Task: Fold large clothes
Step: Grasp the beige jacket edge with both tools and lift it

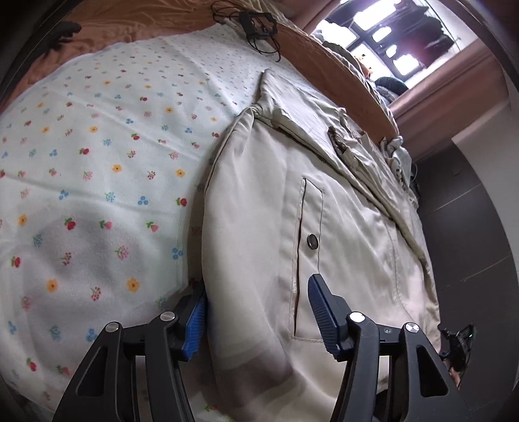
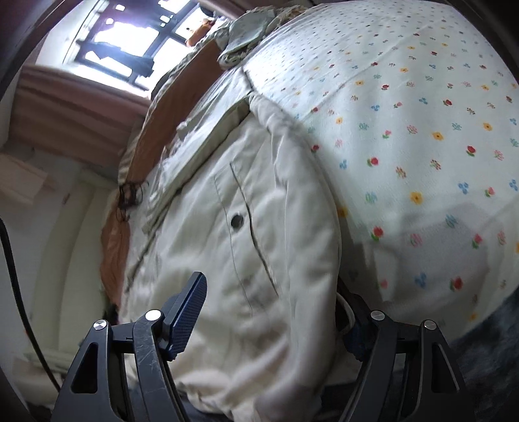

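A cream padded jacket (image 1: 259, 211) lies on a bed, with a snap-button pocket (image 1: 312, 241) facing up. My left gripper (image 1: 259, 311) straddles its near left edge: the left pad (image 1: 196, 321) sits beside and partly under the edge, and the right pad (image 1: 321, 308) rests above the fabric by the pocket. The jaws stand wide with the jacket bulging between them. In the right wrist view the same jacket (image 2: 227, 259) fills the middle. My right gripper (image 2: 272, 324) straddles its near right edge, one finger (image 2: 191, 315) over the cloth and the other mostly hidden beneath it.
A white floral sheet (image 1: 97, 162) (image 2: 421, 130) covers the bed beside the jacket. A black device with cables (image 1: 256, 22) lies at the far end on an orange cover (image 1: 324, 48). Crumpled patterned cloth (image 2: 246, 35) lies near the window (image 2: 129, 32). Dark floor (image 1: 470, 227) borders the bed.
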The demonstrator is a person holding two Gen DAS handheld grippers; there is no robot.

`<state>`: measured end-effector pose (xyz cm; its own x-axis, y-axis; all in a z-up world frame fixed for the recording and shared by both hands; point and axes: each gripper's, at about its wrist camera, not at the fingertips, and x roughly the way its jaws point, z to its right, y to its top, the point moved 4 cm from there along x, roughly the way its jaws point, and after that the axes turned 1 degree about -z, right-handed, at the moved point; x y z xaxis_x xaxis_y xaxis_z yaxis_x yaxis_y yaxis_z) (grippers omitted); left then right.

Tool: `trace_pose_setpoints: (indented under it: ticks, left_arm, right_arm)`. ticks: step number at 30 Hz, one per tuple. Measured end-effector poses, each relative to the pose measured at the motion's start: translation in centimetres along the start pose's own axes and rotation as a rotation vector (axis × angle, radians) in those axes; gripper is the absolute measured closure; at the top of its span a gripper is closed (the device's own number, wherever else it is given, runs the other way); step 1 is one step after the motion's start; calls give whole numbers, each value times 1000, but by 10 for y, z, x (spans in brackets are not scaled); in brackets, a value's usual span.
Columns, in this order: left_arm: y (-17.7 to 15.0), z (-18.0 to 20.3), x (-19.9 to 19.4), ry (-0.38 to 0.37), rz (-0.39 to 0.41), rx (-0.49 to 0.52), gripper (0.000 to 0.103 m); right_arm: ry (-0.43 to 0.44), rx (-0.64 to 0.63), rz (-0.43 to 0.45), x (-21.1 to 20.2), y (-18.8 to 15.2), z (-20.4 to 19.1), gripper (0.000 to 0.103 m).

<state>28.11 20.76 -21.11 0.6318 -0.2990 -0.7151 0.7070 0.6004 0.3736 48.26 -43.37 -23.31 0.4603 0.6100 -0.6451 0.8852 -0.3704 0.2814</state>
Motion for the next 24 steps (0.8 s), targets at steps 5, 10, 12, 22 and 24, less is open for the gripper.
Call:
trace_pose_setpoints:
  ticks: [5,10,12,22,24]
  left_arm:
    - [-21,0,-6,-68,-40,-11,50]
    - [-34,0,-9,-86,-73,-29,79]
    - [-36,3,-10,-83,-83,-26,89]
    - [-17,33,-73,-148,69,-62,100]
    - [-16,39,-85,-177,92,-77,100]
  right_arm:
    - [51,-19,-54,2,-17,0,39]
    - [80,-54,-108,8,-42,-7,75]
    - [59,-57,-92,9,-41,-8,89]
    - [178,-153,74,-46,-22,-61,96]
    - [202,-170,97,-57,-19,-74,96]
